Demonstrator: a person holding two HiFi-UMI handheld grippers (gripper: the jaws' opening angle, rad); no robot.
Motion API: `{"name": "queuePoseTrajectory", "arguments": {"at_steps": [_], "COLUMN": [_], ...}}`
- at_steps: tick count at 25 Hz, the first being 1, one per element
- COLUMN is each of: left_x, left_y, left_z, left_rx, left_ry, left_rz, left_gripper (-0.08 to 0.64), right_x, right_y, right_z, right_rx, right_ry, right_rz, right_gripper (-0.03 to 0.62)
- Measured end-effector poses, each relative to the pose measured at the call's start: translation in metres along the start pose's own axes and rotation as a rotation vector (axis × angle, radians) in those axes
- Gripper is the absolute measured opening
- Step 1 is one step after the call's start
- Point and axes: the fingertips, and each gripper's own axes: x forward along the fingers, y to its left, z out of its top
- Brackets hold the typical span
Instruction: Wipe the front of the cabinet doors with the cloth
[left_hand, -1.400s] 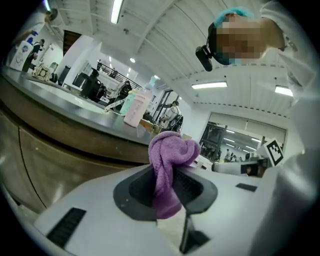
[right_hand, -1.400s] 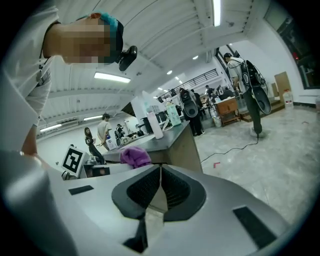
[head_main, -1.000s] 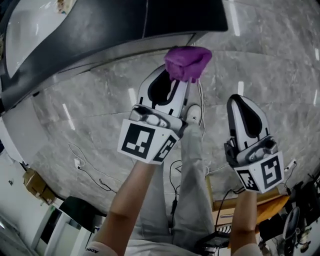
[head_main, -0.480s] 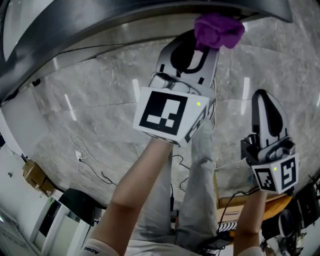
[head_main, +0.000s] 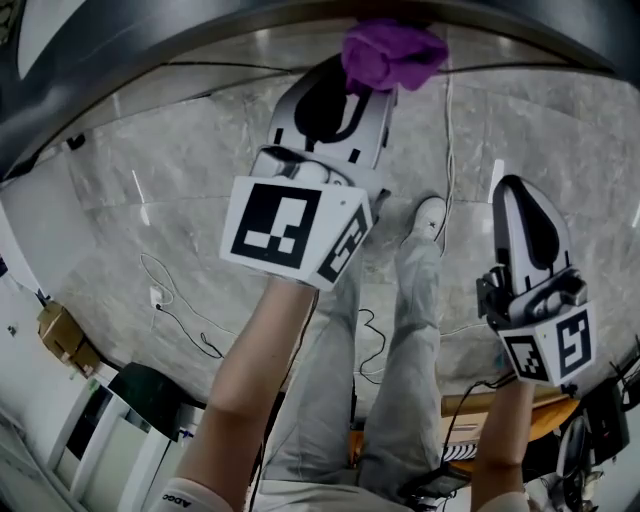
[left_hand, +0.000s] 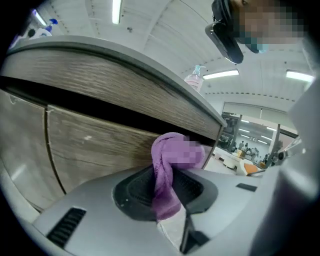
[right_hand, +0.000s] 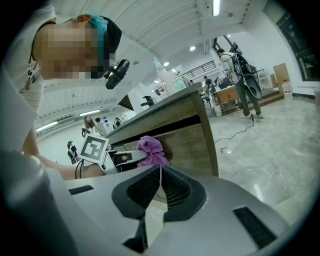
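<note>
Grey marble floor (head_main: 180, 190) below. Just ahead of the left gripper (left_hand: 165, 195) is a wood-grain cabinet door (left_hand: 95, 145). It clamps a crumpled purple cloth (left_hand: 161, 162) mid-bunch, likely soft, light and easily held there. The right gripper (right_hand: 159, 186) is closed and empty.

purple cloth (right_hand: 150, 148) at cabinet door (right_hand: 192, 146)

The left gripper (head_main: 362, 88), pinching the purple cloth (head_main: 392, 55), has risen from over the floor up to the cabinet front. In the last half second it slid left along it. The cloth now meets the wood-grain cabinet door (left_hand: 100, 145). The right gripper (head_main: 518, 192) has drifted slightly right.
</note>
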Motion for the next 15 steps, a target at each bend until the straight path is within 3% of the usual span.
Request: {"name": "queuePoseTrajectory", "arguments": {"at_steps": [8, 15], "left_x": [-0.046, -0.085], "left_y": [0.069, 0.135], "left_z": [0.013, 0.021], "left_rx": [0.013, -0.064], "left_ry": [-0.023, -0.068], "left_rz": [0.126, 0.286], "left_gripper": [0.087, 0.086], "right_x": [0.025, 0.041], "right_y": [0.028, 0.041], "right_z": [0.003, 0.001], "right_rx": [-0.036, -0.049], "right_ry": [0.031, 0.043], "right_rz": [0.059, 0.094], "right_gripper": [0.029, 0.029]}}
